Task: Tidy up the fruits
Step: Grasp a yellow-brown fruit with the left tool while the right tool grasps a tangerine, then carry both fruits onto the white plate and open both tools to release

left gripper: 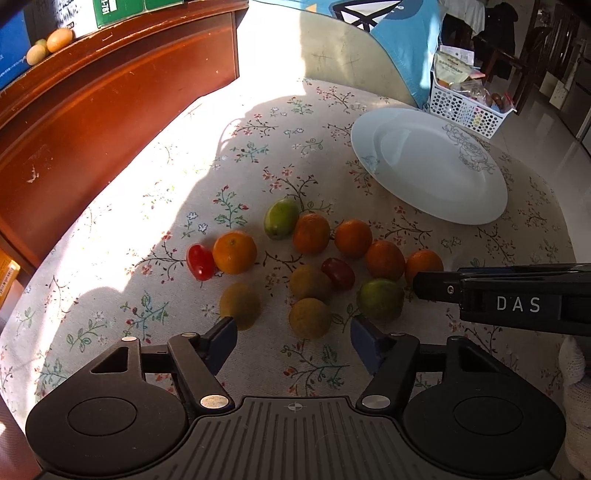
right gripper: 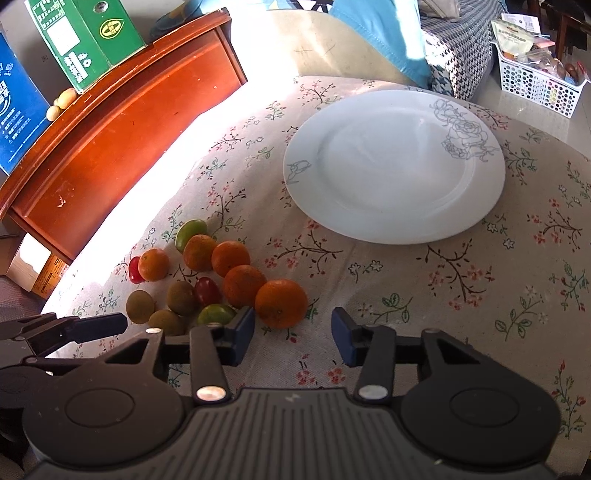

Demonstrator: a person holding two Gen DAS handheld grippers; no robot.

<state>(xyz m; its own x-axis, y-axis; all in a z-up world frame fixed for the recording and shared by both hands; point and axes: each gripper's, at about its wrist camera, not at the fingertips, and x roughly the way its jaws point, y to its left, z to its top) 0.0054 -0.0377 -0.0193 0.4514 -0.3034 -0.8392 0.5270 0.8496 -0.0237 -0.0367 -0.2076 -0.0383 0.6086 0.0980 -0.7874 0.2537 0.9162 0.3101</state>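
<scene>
- The left claw point(left gripper: 293, 334) hangs released over the tabletop point(left gripper: 147, 206) at the bottom of its own view, grasping nothing; a brown fruit point(left gripper: 309, 318) lies between its blue pads point(left gripper: 226, 334).
- The right claw point(right gripper: 293, 334) is likewise spread wide and holds nothing; an orange point(right gripper: 281, 303) sits just ahead of its left pad point(right gripper: 242, 330), at lower centre of the right wrist view.
- The fruits lie clustered on the flowered cloth: five oranges, three brown fruits, two green ones point(left gripper: 281, 218) and two red tomatoes point(left gripper: 200, 262), left of centre in the right wrist view.
- A white plate point(right gripper: 476, 206) with a drawn rose rests bare in the upper right, well apart from the cluster.
- A red-brown wooden cabinet point(right gripper: 110, 147) fills the upper left, carrying a green box point(right gripper: 85, 33); a white perforated basket point(right gripper: 535, 88) stands far upper right.
</scene>
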